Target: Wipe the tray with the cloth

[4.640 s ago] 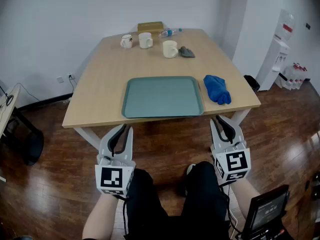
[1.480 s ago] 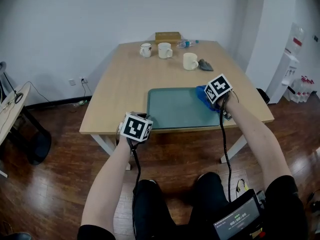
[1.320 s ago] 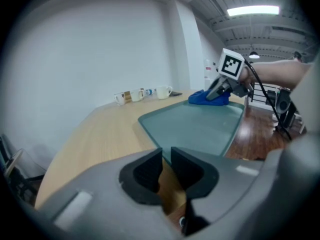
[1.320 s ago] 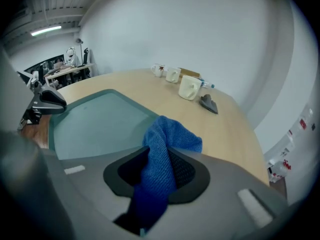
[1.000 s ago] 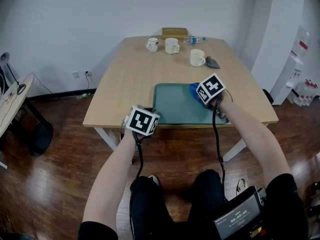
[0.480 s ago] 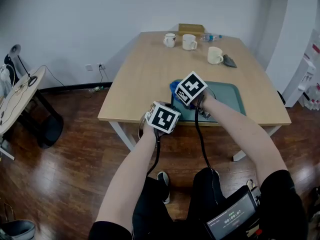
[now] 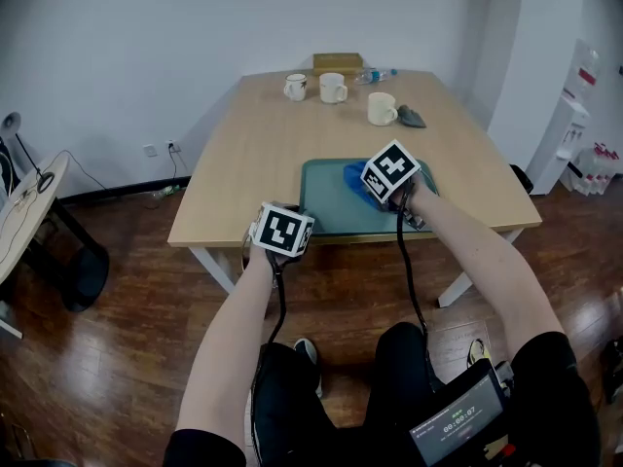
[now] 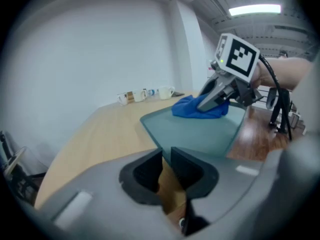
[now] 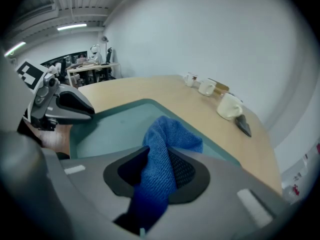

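**A:** What could go wrong from here?

**B:** Nearest, the left tool (image 8: 166,156) has its jaws pressed together with nothing visible between them. The teal tray (image 8: 195,134) starts just beyond its tips. By that reading the tray is not pinned, so a hard stroke could slide it across the bench (image 7: 263,134) or off the near edge.

**A:** And the cloth?

**B:** The right tool (image 9: 161,160) pinches the blue cloth (image 9: 170,134), which rests bunched on the tray just ahead of it. A snag could drag it out of the pinch.

**A:** Which way do they lie?

**B:** The cloth runs forward from the right tool's jaws, toward the white mugs (image 7: 333,88) well beyond. The tray's long axis follows the near bench edge, from the left tool towards the right.
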Tool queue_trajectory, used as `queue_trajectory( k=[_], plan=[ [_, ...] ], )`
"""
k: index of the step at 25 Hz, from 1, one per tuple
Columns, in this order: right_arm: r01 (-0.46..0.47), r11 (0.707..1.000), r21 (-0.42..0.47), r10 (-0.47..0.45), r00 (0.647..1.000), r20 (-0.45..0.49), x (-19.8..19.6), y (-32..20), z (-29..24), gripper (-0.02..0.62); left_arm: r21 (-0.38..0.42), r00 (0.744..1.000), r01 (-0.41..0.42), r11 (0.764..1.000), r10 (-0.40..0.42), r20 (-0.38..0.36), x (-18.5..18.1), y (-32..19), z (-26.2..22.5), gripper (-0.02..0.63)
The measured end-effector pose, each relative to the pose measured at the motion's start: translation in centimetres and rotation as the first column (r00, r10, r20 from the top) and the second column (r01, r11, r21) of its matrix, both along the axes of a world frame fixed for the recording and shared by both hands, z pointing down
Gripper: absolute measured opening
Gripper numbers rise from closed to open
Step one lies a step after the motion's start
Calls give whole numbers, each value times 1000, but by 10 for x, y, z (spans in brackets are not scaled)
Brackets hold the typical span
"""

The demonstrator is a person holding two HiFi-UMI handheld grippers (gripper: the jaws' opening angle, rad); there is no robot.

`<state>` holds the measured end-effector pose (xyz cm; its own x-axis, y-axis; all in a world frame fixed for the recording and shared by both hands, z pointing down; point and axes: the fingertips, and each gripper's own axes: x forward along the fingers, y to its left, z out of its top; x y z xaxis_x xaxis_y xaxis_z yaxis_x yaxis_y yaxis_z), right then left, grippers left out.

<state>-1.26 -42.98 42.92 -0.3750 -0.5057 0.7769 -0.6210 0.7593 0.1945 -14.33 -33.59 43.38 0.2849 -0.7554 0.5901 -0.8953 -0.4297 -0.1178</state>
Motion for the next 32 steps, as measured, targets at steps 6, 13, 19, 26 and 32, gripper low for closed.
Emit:
queue_trajectory(
  k=[6, 13, 19, 26, 32],
  plan=[
    [-164, 986, 18, 165, 986, -33, 110, -12, 1, 101, 1, 1000, 5, 1000, -5, -11, -1, 1, -1, 57],
    [-190, 982, -4, 190, 981, 34, 131, -9, 0, 103, 8, 1000, 3, 1000, -3, -4, 1, 2, -2, 55],
    [-143, 990, 9, 142, 989, 39, 85, -7, 1, 101, 4, 1000, 1, 1000, -1, -9, 3, 2, -2, 55],
    [20, 1000, 8, -20, 998, 64, -23, 15, -1, 101, 6, 1000, -7, 1000, 7, -13, 4, 3, -2, 55],
    [184, 983, 2, -183, 979, 86, -109, 57, -5, 102, 24, 1000, -9, 1000, 8, 10, 3, 2, -8, 55]
  ],
)
